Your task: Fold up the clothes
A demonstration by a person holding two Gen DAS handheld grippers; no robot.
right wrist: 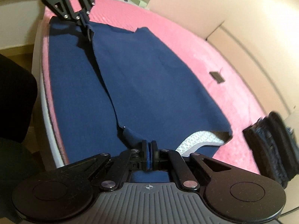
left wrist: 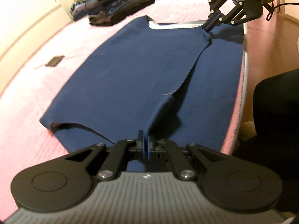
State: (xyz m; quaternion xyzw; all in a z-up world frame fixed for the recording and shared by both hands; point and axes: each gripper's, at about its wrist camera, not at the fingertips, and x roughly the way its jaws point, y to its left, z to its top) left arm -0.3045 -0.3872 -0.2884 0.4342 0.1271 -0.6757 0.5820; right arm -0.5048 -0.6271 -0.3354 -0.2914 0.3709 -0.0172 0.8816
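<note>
Pink bed [left wrist: 28,97], both tools pinching navy garment [left wrist: 130,65]

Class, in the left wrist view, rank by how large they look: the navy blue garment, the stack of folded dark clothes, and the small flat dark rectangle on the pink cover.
1. Navy blue garment
2. Stack of folded dark clothes; it lies farther off
3. Small flat dark rectangle

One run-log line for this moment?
left gripper: shut on navy garment edge | right gripper: shut on same edge | surface: pink bed
</note>
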